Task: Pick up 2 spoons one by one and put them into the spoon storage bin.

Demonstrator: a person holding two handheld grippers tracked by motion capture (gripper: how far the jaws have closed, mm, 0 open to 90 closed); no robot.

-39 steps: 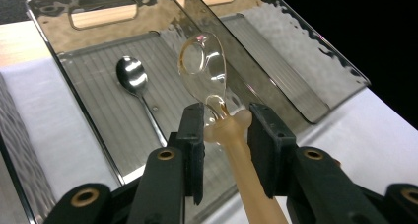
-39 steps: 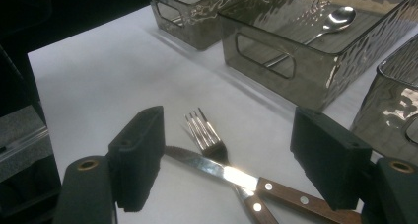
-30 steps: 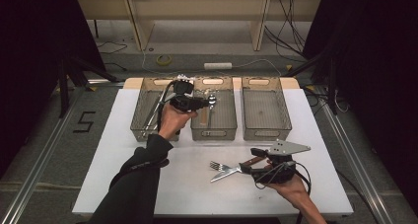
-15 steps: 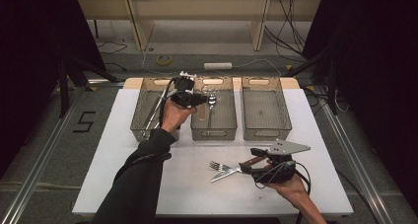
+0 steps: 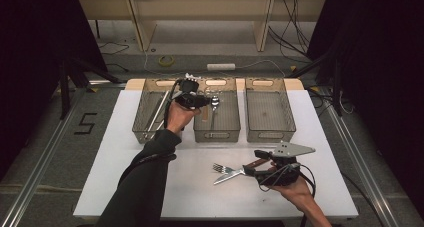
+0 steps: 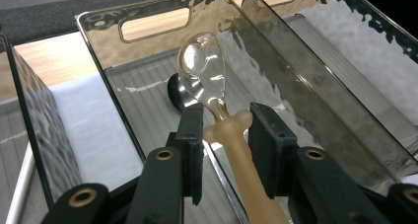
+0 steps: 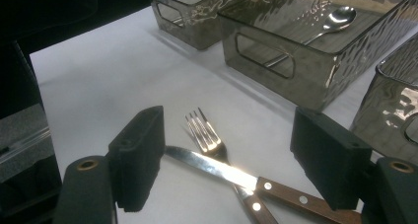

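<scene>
Over the middle smoky bin (image 5: 217, 135), my left gripper (image 5: 198, 101) is shut on a spoon with a tan handle. In the left gripper view the pads (image 6: 193, 135) clamp the tan handle just below the glossy bowl (image 6: 202, 68), and my left gripper (image 6: 226, 123) holds it above the bin floor (image 6: 148, 100). My right gripper (image 5: 251, 168) rests low on the white table, open. Its wide jaws straddle a wood-handled knife (image 7: 222, 170) that lies crossed over a fork (image 7: 203, 131), without touching either.
Three smoky plastic bins stand in a row at the table's far side. The left bin (image 5: 146, 123) holds long utensils, a silver spoon (image 7: 335, 17) lies in the middle one, and the right bin (image 5: 270, 133) looks bare. The white tabletop (image 5: 150, 187) is in front.
My left gripper has shifted slightly and sunk a little over the middle bin, still holding the spoon. The right gripper, knife and fork have not moved.
</scene>
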